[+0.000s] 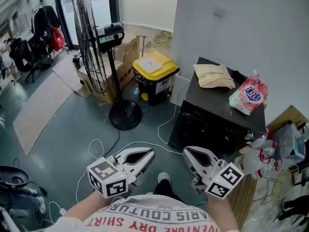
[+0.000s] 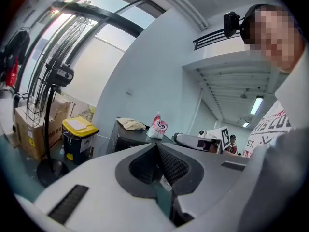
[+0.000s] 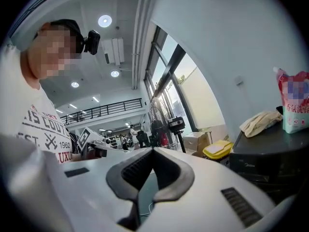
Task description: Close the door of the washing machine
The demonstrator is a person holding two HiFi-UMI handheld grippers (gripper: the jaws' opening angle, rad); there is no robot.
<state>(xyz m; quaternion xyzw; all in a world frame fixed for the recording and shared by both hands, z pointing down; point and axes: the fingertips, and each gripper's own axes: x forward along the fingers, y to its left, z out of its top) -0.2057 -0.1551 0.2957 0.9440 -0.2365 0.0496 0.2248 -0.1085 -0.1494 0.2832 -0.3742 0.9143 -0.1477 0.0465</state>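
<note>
- close to the body, left gripper (image 1: 150, 153) and right gripper (image 1: 187, 152) are held clenched, empty.
- washing machine (image 1: 207, 124) stands beyond, right, against the wall (image 1: 231, 28); its door is judged rigid and hinged, best pushed at its free edge.
- door outline is lost in the dark front; open or shut cannot be told.

Left hand-held gripper (image 2: 157, 146) — jaws together, empty, washing machine (image 2: 126, 140) beyond, yellow-lidded bin (image 2: 77, 128) leftward

Bare floor (image 1: 63, 129) left open before washing machine (image 1: 212, 124) front. Left side blocked by yellow bin (image 1: 155, 76), fan stand (image 1: 124, 114). Right side crowded by bags (image 1: 279, 140). White cable (image 1: 161, 125) laid across floor.
</note>
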